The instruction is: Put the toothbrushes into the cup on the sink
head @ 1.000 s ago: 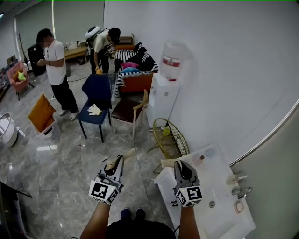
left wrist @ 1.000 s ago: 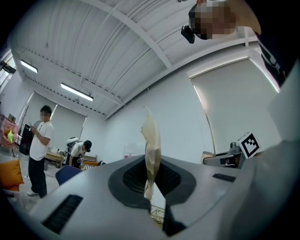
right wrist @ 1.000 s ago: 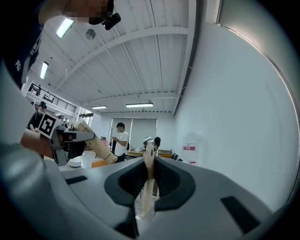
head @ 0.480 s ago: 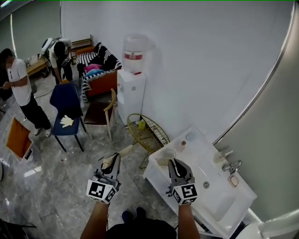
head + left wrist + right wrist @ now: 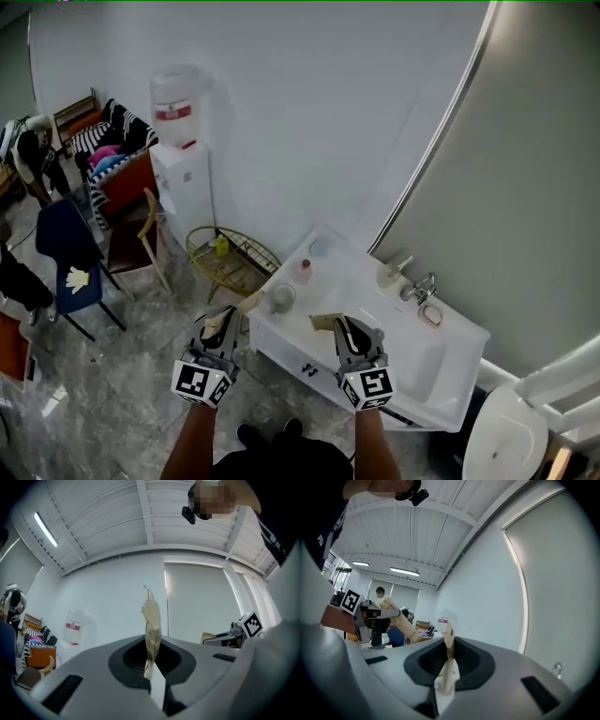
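Cannot see the bristles of the left wrapped toothbrush (image 5: pixel 151 620), nor its lower end, buried between the left gripper's (image 5: pixel 223 325) closed jaws. Same with the right wrapped toothbrush (image 5: pixel 449 644) in the right gripper (image 5: pixel 344 326). Too small to identify: bottles (image 5: pixel 305 272) beyond the right gripper's tips.
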The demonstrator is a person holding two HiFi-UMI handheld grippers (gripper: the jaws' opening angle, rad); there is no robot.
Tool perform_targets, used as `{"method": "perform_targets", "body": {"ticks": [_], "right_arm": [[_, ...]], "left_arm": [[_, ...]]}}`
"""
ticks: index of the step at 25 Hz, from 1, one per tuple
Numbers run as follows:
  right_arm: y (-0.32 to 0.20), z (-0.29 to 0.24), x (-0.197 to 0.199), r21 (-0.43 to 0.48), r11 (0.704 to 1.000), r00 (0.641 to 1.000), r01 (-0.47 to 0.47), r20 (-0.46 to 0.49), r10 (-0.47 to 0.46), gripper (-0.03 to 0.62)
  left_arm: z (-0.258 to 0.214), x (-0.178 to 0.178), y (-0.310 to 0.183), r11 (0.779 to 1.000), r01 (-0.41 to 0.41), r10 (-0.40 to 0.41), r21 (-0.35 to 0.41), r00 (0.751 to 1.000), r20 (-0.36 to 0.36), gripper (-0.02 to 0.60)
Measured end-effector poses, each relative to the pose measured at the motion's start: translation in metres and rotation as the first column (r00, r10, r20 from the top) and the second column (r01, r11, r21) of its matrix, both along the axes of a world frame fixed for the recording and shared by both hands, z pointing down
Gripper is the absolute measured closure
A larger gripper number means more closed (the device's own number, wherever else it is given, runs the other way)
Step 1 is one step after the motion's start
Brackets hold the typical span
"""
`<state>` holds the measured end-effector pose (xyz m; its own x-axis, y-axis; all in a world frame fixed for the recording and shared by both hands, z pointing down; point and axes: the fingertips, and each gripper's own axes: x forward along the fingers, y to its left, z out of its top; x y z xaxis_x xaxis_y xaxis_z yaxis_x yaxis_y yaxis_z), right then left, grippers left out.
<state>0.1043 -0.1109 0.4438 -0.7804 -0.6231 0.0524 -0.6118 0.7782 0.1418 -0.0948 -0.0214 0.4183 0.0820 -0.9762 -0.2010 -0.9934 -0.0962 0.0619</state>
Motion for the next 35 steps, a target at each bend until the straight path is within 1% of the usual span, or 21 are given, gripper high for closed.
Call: {"method": "perform_targets", "body": {"ticks": [6, 8, 11, 14, 18, 22, 29, 31, 32, 34, 35], "right_arm": [[-0.033, 0.001, 0.057, -0.005, 0.994, 0.994, -0.108, -0.003, 0.108, 0.54], [-0.042, 0.002, 0.069, -0.004, 0.992, 0.992, -0.124, 0.004, 0.124, 0.54], [-0.054, 0.006, 0.081, -0.011, 0.992, 0.992, -0.128, 0.008, 0.128, 0.54], [-0.068, 0.006, 0.084, -0.015, 0.992, 0.992, -0.123, 0.017, 0.123, 0.54], [-0.079, 0.007, 0.079, -0.017, 0.995, 0.995, -0.1, 0.026, 0.101, 0.54], [-0.084, 0.008, 0.074, -0.016, 0.997, 0.997, -0.074, 0.026, 0.075, 0.54], [-0.096, 0.013, 0.073, -0.023, 1.0, 0.999, -0.019, 0.031, 0.019, 0.54], [-0.096, 0.014, 0.073, -0.008, 1.0, 1.0, -0.004, 0.013, 0.004, 0.54], [-0.094, 0.016, 0.071, 0.009, 1.0, 1.0, 0.001, -0.012, 0.0, 0.54], [-0.093, 0.022, 0.068, 0.034, 0.999, 0.998, 0.008, -0.06, -0.006, 0.54], [-0.093, 0.024, 0.067, 0.034, 0.999, 0.998, 0.009, -0.064, -0.007, 0.54]], "left_arm": [[-0.005, 0.052, -0.054, 0.994, -0.106, 0.106, 0.004, 0.994, 0.006, 0.552], [-0.005, 0.065, -0.065, 0.992, -0.124, 0.124, 0.002, 0.992, 0.014, 0.552], [-0.003, 0.077, -0.079, 0.992, -0.129, 0.129, -0.004, 0.991, 0.022, 0.552], [-0.004, 0.08, -0.091, 0.993, -0.118, 0.118, -0.007, 0.993, 0.028, 0.552], [-0.003, 0.075, -0.096, 0.996, -0.089, 0.089, -0.016, 0.995, 0.037, 0.552], [-0.001, 0.07, -0.097, 0.998, -0.06, 0.061, -0.021, 0.998, 0.033, 0.552], [0.008, 0.074, -0.096, 0.999, 0.004, -0.003, -0.036, 0.999, 0.034, 0.552], [0.009, 0.074, -0.093, 0.999, 0.023, -0.021, -0.039, 0.999, 0.036, 0.552], [0.01, 0.074, -0.092, 0.999, 0.029, -0.028, -0.041, 0.999, 0.038, 0.552], [0.011, 0.073, -0.091, 0.999, 0.033, -0.031, -0.042, 0.998, 0.046, 0.552], [0.012, 0.073, -0.092, 0.999, 0.03, -0.028, -0.041, 0.998, 0.051, 0.552]]}}
